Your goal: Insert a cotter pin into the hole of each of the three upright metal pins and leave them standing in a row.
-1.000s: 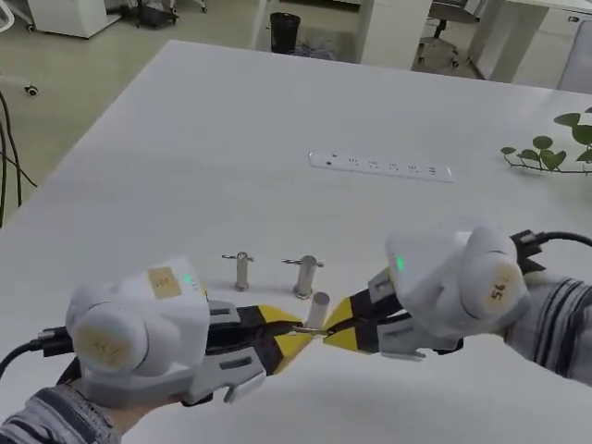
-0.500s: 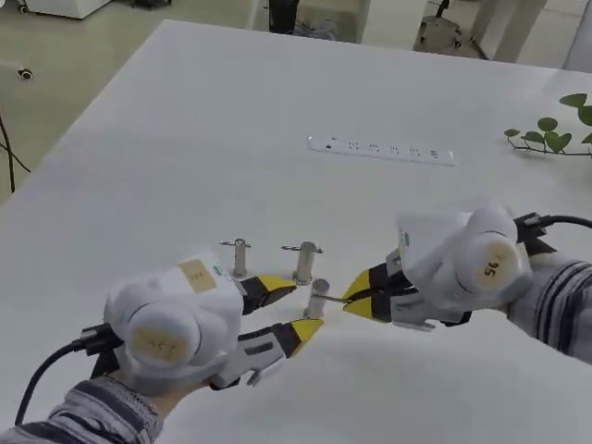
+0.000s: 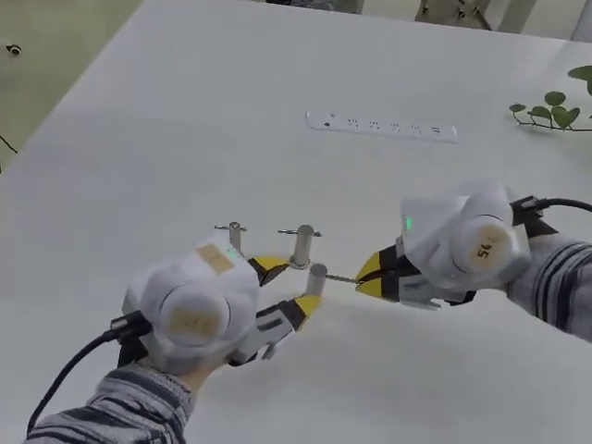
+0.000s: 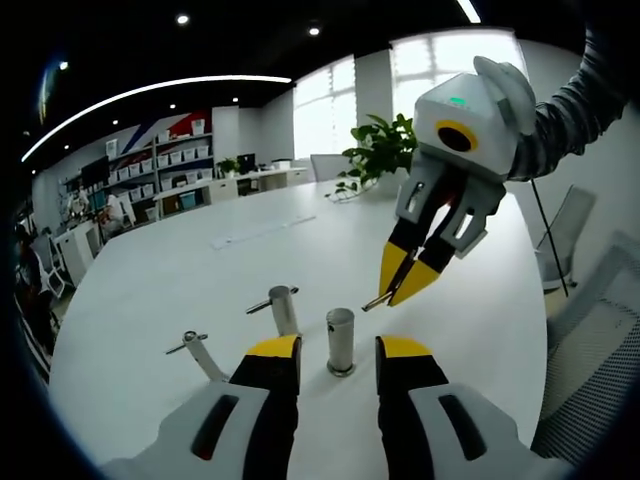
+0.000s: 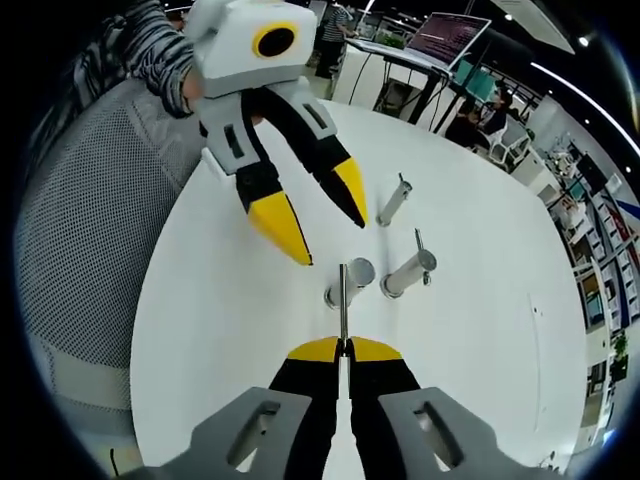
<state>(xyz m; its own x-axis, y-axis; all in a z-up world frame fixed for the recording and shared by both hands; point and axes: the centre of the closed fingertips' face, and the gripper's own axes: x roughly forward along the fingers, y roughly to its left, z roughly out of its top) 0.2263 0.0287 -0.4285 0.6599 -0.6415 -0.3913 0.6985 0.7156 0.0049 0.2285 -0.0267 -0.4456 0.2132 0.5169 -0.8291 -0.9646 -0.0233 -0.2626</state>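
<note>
The 3rd insertion seems in hand: the right gripper (image 3: pixel 368 275) pinches a cotter pin (image 5: pixel 342 295), tip just beside the bare pin (image 4: pixel 341 340), which the left gripper (image 3: pixel 291 283) flanks with jaws spread. 2 fitted pins (image 3: pixel 302 248) stand behind it. Next, the tip likely needs aligning with the hole.

a wide white desk (image 3: pixel 185 139) carries a white power strip (image 3: pixel 381 127) and a leafy green plant (image 4: pixel 378 150) near one edge. pale floor (image 3: pixel 46 37) lies beyond. bright windows (image 4: pixel 440 80), recessed ceiling lights (image 4: pixel 180 18), stocked shelves (image 4: pixel 170 130) along a wall, a grey mesh chair (image 5: pixel 100 250) close by.
</note>
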